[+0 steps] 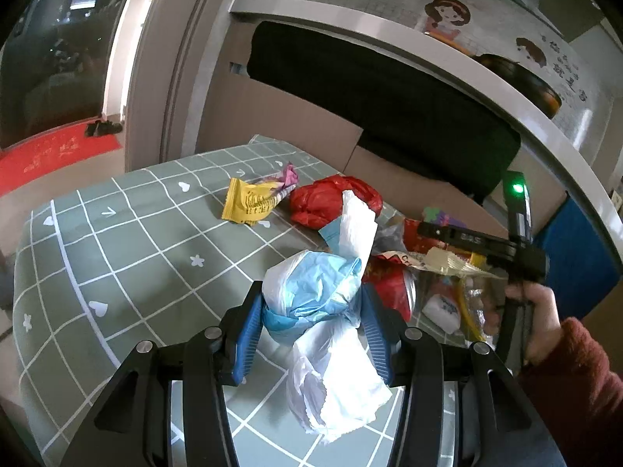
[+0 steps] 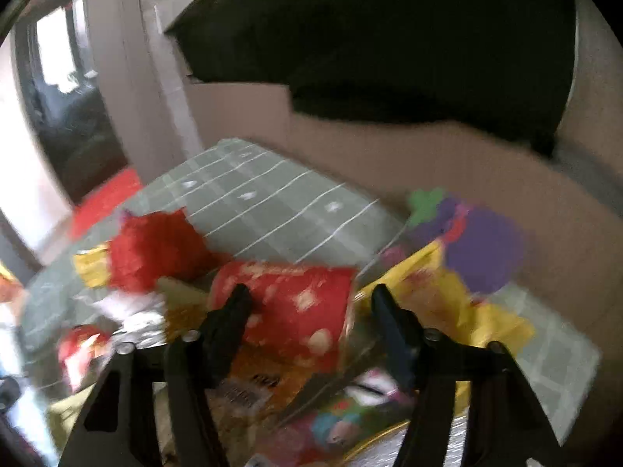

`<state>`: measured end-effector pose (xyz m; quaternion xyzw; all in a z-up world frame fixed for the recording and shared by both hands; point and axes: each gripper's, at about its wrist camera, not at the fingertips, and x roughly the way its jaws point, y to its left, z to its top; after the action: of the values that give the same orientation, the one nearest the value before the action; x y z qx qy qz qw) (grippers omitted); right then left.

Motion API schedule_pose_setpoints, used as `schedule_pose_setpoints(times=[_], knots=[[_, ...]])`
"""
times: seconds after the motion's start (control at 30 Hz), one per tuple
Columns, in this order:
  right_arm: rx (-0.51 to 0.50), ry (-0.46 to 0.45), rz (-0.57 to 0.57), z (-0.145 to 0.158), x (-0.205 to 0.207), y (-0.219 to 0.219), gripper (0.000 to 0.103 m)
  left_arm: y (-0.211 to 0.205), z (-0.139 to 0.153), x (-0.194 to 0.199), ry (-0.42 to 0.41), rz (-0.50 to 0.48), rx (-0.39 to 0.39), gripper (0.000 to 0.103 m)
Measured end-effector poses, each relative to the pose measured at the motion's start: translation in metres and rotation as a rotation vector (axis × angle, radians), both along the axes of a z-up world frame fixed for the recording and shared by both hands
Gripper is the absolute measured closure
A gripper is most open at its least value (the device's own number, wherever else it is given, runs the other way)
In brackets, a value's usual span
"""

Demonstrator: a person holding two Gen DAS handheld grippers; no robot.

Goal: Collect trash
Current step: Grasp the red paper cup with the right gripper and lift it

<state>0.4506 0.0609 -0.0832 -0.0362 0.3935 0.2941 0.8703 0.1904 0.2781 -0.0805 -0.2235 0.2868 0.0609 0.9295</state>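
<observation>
In the left wrist view my left gripper (image 1: 311, 311) is shut on a crumpled white and light-blue plastic bag (image 1: 319, 295), held above the green checked tablecloth (image 1: 128, 257). A yellow wrapper (image 1: 249, 202) and a red plastic bag (image 1: 331, 198) lie farther back. My right gripper (image 1: 467, 239) shows at the right over a pile of wrappers. The right wrist view is blurred. There my right gripper (image 2: 311, 299) is open, its fingers on either side of a red packet (image 2: 296, 307) in the pile; I cannot tell if they touch it.
A cardboard box with a black liner (image 1: 389, 116) stands behind the table. Purple and green scraps (image 2: 479, 245) and a yellow wrapper (image 2: 447, 295) lie at the pile's right. A red mat (image 1: 50, 151) lies on the floor at far left.
</observation>
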Motion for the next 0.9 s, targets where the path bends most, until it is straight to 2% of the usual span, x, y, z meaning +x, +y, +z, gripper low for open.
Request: schedule_pose_setpoints(times=[0.03, 0.1, 0.13, 0.27, 0.37, 0.4, 0.47, 0.5, 0.7, 0.9], knots=[[0.035, 0.024, 0.032, -0.001, -0.003, -0.001, 0.059, -0.001, -0.001, 0.0, 0.0, 0.001, 0.0, 0.054], [0.099, 0.065, 0.113, 0.001, -0.013, 0.0, 0.078, 0.0, -0.002, 0.0, 0.002, 0.004, 0.003, 0.054], [0.102, 0.058, 0.134, 0.003, -0.02, 0.002, 0.081, 0.0, -0.002, 0.001, 0.004, 0.009, 0.006, 0.054], [0.071, 0.012, 0.184, 0.007, -0.036, 0.02, 0.081, -0.003, -0.002, 0.003, 0.006, 0.017, 0.017, 0.054], [0.035, -0.017, 0.174, 0.004, -0.031, 0.033, 0.081, -0.004, -0.003, 0.005, 0.004, 0.02, 0.027, 0.054], [0.029, -0.011, 0.172, 0.002, -0.027, 0.038, 0.084, -0.004, -0.003, 0.006, 0.004, 0.021, 0.03, 0.054], [0.017, -0.004, 0.159, 0.0, -0.024, 0.043, 0.097, -0.003, -0.004, 0.01, 0.008, 0.028, 0.034, 0.054], [0.006, -0.018, 0.146, 0.001, -0.026, 0.042, 0.097, -0.004, -0.004, 0.012, 0.009, 0.028, 0.033, 0.054], [-0.017, -0.15, 0.076, 0.037, -0.061, 0.012, 0.099, -0.021, 0.01, 0.025, -0.026, 0.022, 0.083, 0.054], [-0.001, -0.238, 0.029, 0.078, -0.102, -0.036, 0.099, -0.058, 0.046, 0.036, -0.095, -0.025, 0.153, 0.054]])
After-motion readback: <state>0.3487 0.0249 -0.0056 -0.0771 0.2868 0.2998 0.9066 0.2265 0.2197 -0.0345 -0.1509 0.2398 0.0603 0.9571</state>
